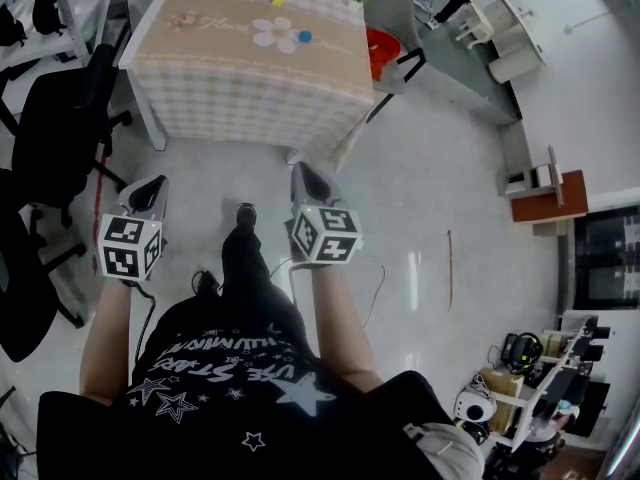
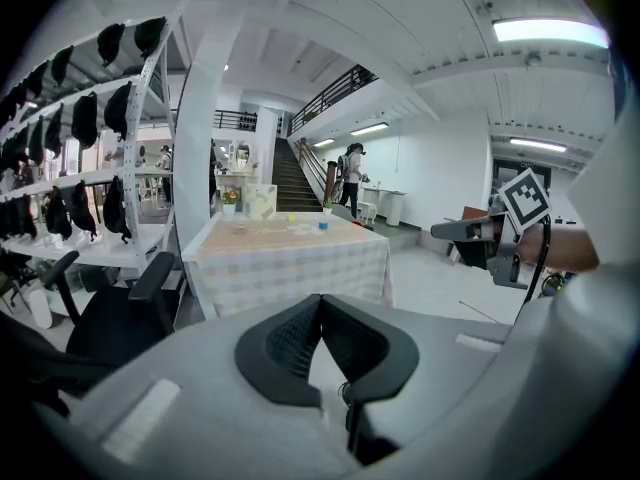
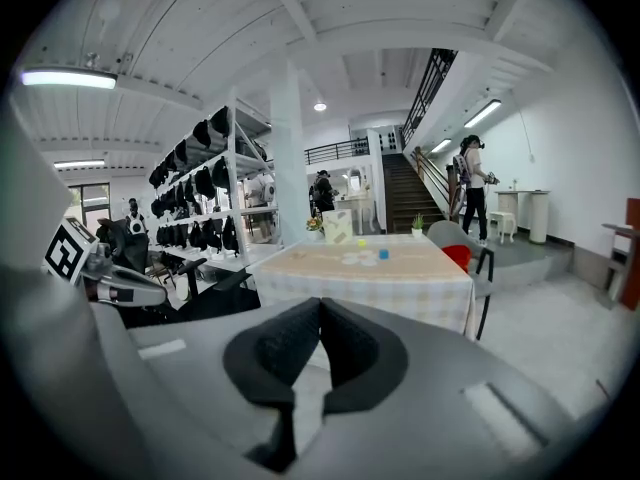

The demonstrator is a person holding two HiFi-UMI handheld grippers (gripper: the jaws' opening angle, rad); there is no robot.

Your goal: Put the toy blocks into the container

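I am holding my left gripper (image 1: 148,193) and right gripper (image 1: 312,183) closed and empty, well apart from the table (image 1: 240,78) where the blue block (image 1: 305,36) and yellow block (image 1: 277,0) are lying, nothing packed yet.

A pale glossy floor (image 1: 440,188) runs under a checked-cloth table (image 1: 250,98), black office chairs (image 1: 60,138) and white shelving (image 3: 228,193).

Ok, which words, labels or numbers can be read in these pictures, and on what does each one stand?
"VE STARS": on the person's black shirt, start cut off; the line above it is too distorted to read.
Cursive word on the tablecloth: too small to read.
Marker cubes: square patterns only, no letters.
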